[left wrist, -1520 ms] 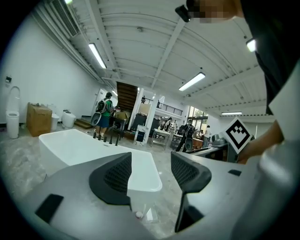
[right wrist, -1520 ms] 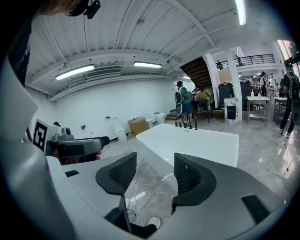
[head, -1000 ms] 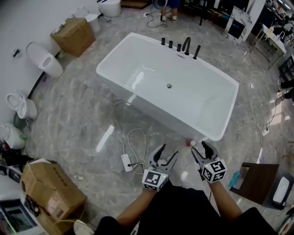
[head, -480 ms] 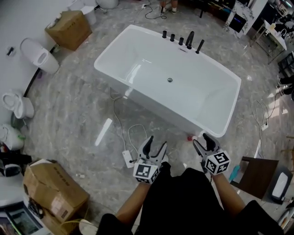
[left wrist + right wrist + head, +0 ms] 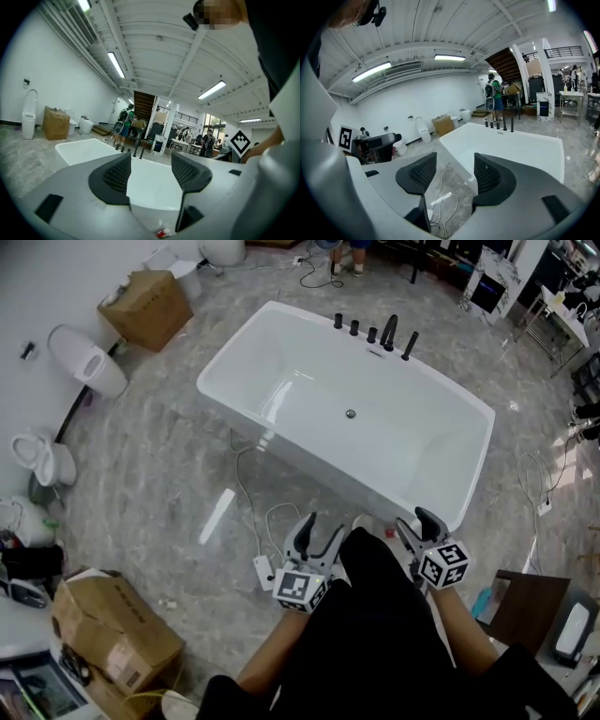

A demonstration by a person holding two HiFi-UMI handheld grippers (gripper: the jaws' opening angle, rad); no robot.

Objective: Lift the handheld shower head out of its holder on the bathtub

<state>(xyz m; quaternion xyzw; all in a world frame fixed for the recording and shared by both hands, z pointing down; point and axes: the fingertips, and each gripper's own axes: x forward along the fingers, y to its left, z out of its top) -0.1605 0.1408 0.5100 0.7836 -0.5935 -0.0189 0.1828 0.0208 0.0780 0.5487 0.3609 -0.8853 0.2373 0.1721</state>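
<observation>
No part of the lift was judged done: the slim black handheld shower head (image 5: 408, 345), taken to be the rod at the right end of the black fittings, was seen upright in its holder on the far rim of the white rectangular bathtub (image 5: 281, 362). The left tongs (image 5: 319, 529) and the right tongs (image 5: 412, 521) were held open and empty at the tub's near side, well apart from it, so approach, grip and lift were all left. A grey marbled floor (image 5: 159, 474) was shown around the tub, with white cables (image 5: 246, 486), brown cardboard boxes (image 5: 145, 310) and white toilets (image 5: 84, 357) at the left.
</observation>
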